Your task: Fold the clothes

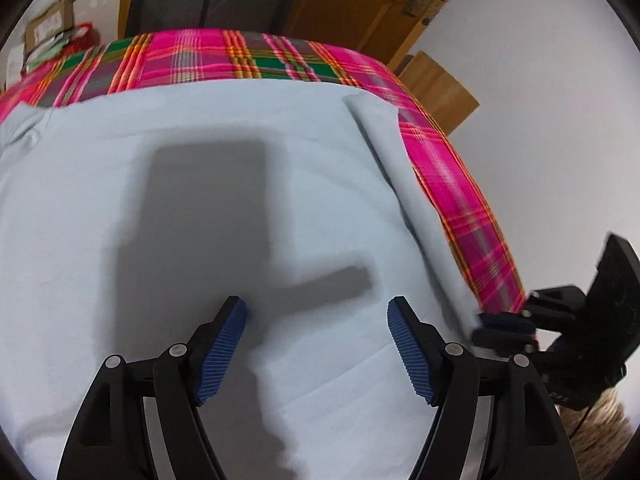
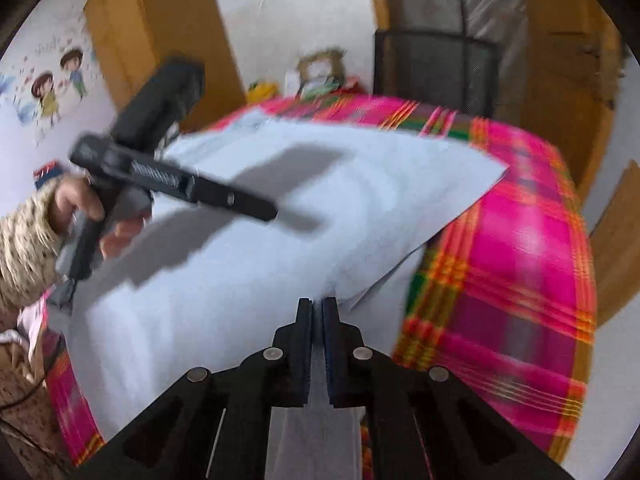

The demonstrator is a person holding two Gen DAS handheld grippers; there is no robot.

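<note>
The right gripper point(image 2: 317, 308), black with blue ribbed pads, is pinched closed on the near edge of the pale blue garment point(image 2: 248, 240), a strip of cloth running back between its fingers. Ahead and to its left the smooth garment lies spread over the pink, green and orange plaid cloth point(image 2: 520, 272), one corner pointing right of the claw.

The left gripper point(image 1: 316, 312) hovers over the garment point(image 1: 200, 208) with its jaws spread wide and holding nothing, its shadow falling on the fabric ahead. A folded sleeve runs along the garment's right edge, beside the plaid cloth point(image 1: 460, 184). The right gripper point(image 1: 500, 326) shows at that edge.

In the right wrist view, the person's left hand point(image 2: 92, 216), in a beige knit cuff, grips the left gripper's handle point(image 2: 256, 210). Beyond the plaid cloth sits a blurred brown cardboard box point(image 2: 320, 68); its contents cannot be made out.
</note>
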